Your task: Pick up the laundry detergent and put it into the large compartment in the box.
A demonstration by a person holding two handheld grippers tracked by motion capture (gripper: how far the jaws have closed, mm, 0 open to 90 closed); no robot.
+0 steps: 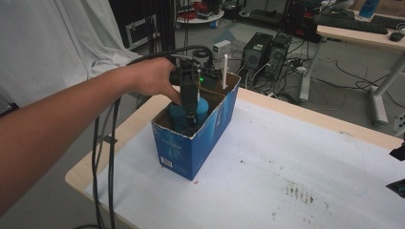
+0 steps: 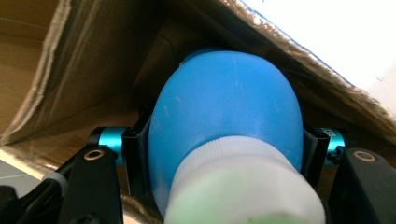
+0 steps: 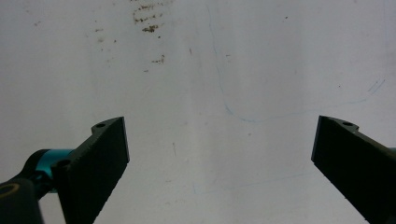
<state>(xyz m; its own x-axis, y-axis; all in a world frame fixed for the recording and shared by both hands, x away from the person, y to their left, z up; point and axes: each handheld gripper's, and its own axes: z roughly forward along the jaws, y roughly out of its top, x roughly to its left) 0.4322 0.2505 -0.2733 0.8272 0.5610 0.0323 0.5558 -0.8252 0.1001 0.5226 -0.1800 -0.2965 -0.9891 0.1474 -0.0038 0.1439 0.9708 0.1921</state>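
A blue bottle [image 1: 199, 106] with a white cap [image 2: 243, 186] sits between the jaws of my left gripper [image 1: 190, 117], which is shut on its body. The bottle [image 2: 224, 102] hangs cap-up inside an open blue cardboard box [image 1: 191, 143] at the table's left side, with the brown inner walls [image 2: 93, 60] close around it. A hand holds this gripper [image 2: 226, 140] from the left, pointing down into the box. My right gripper [image 3: 222, 126] is open over the bare white table cover [image 3: 196, 70] with nothing between its jaws, and it [image 1: 399, 169] shows at the table's right edge.
A white stick [image 1: 224, 71] stands at the far end of the box. Dark smudges [image 1: 298, 193] mark the white cover near the front. Cables [image 1: 102, 157] hang off the table's left edge. Computer towers [image 1: 265, 50] and a desk [image 1: 358, 28] stand beyond the table.
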